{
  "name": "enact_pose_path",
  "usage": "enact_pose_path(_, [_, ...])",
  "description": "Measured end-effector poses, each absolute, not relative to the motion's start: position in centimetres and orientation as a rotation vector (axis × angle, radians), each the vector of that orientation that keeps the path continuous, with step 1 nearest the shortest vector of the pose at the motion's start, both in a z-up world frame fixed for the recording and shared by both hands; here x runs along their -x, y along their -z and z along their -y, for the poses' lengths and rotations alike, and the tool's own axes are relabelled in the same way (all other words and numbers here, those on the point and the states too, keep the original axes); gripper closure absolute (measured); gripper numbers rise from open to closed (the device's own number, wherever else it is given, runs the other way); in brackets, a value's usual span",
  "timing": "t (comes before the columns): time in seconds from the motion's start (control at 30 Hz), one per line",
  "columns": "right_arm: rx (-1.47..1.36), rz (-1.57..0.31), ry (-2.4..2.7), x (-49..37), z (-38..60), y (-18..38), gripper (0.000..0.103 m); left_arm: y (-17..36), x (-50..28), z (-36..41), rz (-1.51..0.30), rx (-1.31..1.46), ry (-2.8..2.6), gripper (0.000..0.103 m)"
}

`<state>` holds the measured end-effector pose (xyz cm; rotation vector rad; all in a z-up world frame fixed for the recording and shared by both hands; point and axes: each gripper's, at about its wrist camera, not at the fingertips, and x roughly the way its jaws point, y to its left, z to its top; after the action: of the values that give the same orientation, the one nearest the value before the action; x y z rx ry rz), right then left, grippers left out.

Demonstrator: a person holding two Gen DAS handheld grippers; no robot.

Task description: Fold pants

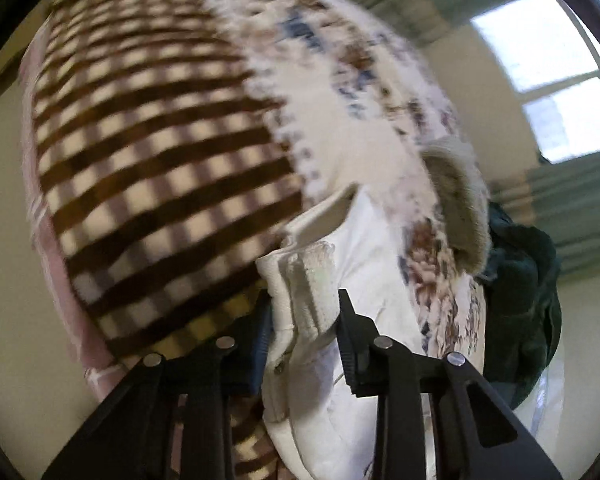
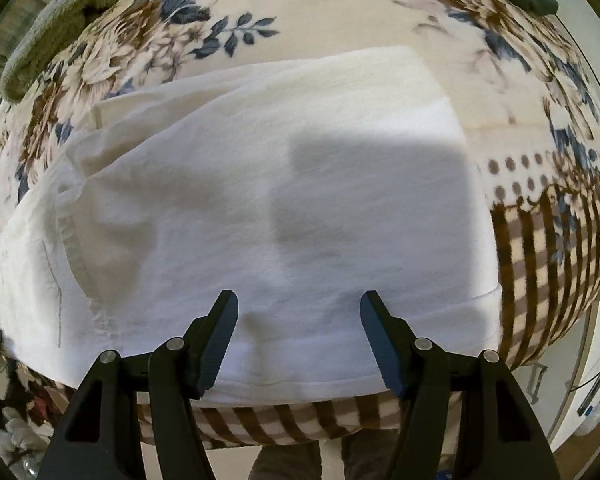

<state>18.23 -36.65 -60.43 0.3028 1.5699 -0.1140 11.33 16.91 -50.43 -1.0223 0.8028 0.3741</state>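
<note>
Floral-and-check blanket point(image 2: 340, 12) covers bed w/ white pants point(image 2: 280, 208) spread flat; my left fingers point(image 1: 304, 320) clench the waistband, right fingers point(image 2: 298, 336) hang released above pants.

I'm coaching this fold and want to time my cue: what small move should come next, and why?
Probably bring the right tool down and close it on the near edge of the white pants. The left tool is already clamped on a bunched white hem, while the right one hangs open above the flat cloth on the floral blanket, gripping nothing. Both ends likely need holding before a lift.
</note>
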Motion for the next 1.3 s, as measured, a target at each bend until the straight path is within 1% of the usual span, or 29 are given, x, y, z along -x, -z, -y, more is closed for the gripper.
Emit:
enact_pose_path(0.1, [-0.306, -1.575, 0.112, -18.8, 35.7, 60.7, 0.037, 52.5, -11.6, -18.0, -0.786, 1.089, -0.376, 0.076])
enact_pose_path(0.2, [-0.306, -1.581, 0.112, -19.2, 34.9, 60.8, 0.037, 55.5, -12.3, -19.4, -0.801, 1.178, -0.364, 0.067])
enact_pose_path(0.23, [-0.305, -1.584, 0.110, -19.3, 34.8, 60.9, 0.037, 56.9, -12.5, -19.9, -0.812, 1.217, -0.363, 0.065])
enact_pose_path(0.3, [-0.305, -1.585, 0.106, -19.3, 34.7, 60.9, 0.037, 57.9, -12.8, -20.2, -0.805, 1.253, -0.357, 0.062])
enact_pose_path(0.33, [-0.307, -1.587, 0.103, -19.4, 34.7, 60.9, 0.037, 58.0, -13.0, -20.2, -0.804, 1.246, -0.356, 0.062])
enact_pose_path(0.37, [-0.308, -1.587, 0.101, -19.5, 34.6, 61.0, 0.037, 57.8, -13.1, -20.1, -0.809, 1.221, -0.360, 0.064])
enact_pose_path(0.47, [-0.304, -1.583, 0.094, -19.5, 35.3, 61.3, 0.037, 55.8, -13.3, -19.2, -0.794, 1.127, -0.372, 0.079])
enact_pose_path(0.5, [-0.306, -1.581, 0.094, -19.5, 35.5, 61.5, 0.037, 54.8, -13.3, -18.8, -0.777, 1.097, -0.364, 0.081])
enact_pose_path(0.63, [-0.328, -1.564, 0.092, -19.4, 36.4, 61.3, 0.037, 48.4, -13.4, -15.9, -0.691, 0.955, -0.260, 0.083])
enact_pose_path(0.7, [-0.342, -1.552, 0.092, -19.2, 37.1, 60.9, 0.037, 44.4, -13.9, -12.9, -0.666, 0.889, -0.169, 0.083])
enact_pose_path(0.83, [-0.379, -1.519, 0.103, -18.7, 39.3, 59.9, 0.037, 38.7, -15.0, -6.7, -0.658, 0.781, -0.022, 0.083])
enact_pose_path(0.9, [-0.364, -1.493, 0.111, -18.6, 40.3, 59.1, 0.037, 36.9, -16.0, -3.4, -0.681, 0.736, 0.048, 0.083])
enact_pose_path(1.03, [-0.329, -1.449, 0.127, -18.3, 42.5, 57.7, 0.037, 35.1, -16.6, 2.8, -0.733, 0.660, 0.138, 0.083])
enact_pose_path(1.3, [-0.394, -1.380, 0.180, -16.7, 50.5, 55.2, 0.037, 34.9, -17.8, 13.7, -0.847, 0.594, 0.285, 0.083])
